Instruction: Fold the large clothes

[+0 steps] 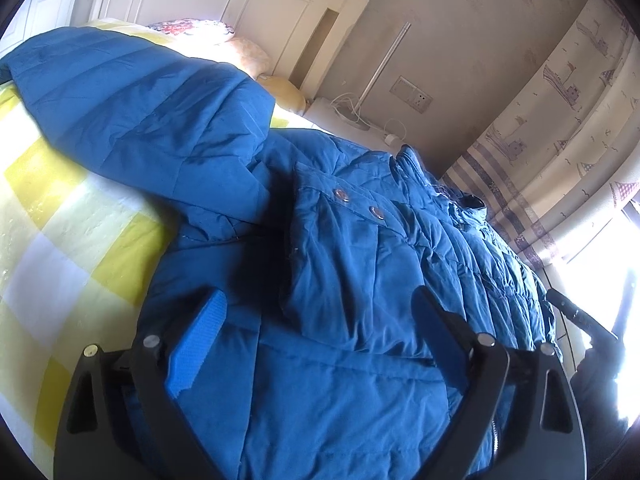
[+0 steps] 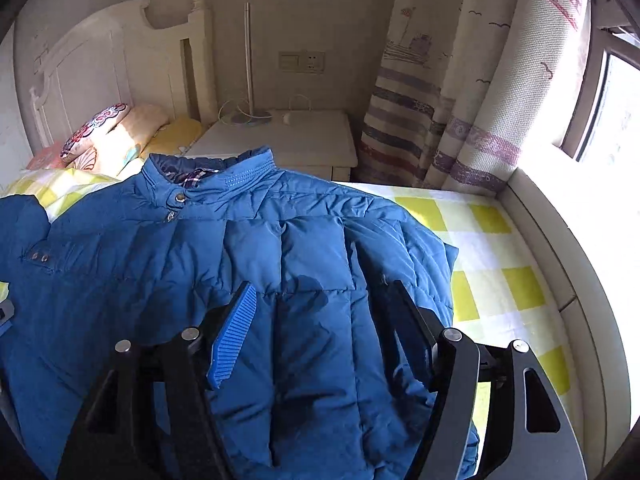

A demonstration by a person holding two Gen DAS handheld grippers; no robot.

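Observation:
A large blue quilted jacket (image 1: 340,264) lies face up on a bed with a yellow and white checked sheet (image 1: 60,240). Its left sleeve (image 1: 132,108) stretches away over the sheet. In the right wrist view the jacket (image 2: 240,260) shows its collar (image 2: 216,176) toward the headboard, with the snaps shut. My left gripper (image 1: 320,308) is open, low over the jacket's left front. My right gripper (image 2: 324,300) is open over the jacket's right side, holding nothing. The right gripper's tip also shows in the left wrist view (image 1: 576,316).
A white headboard (image 2: 100,64) and pillows (image 2: 116,132) stand at the bed's far end. A white nightstand (image 2: 288,140) with a lamp (image 2: 248,64) and cables sits beside it. Patterned curtains (image 2: 460,100) and a bright window (image 2: 616,112) are on the right, by the bed's raised edge (image 2: 560,260).

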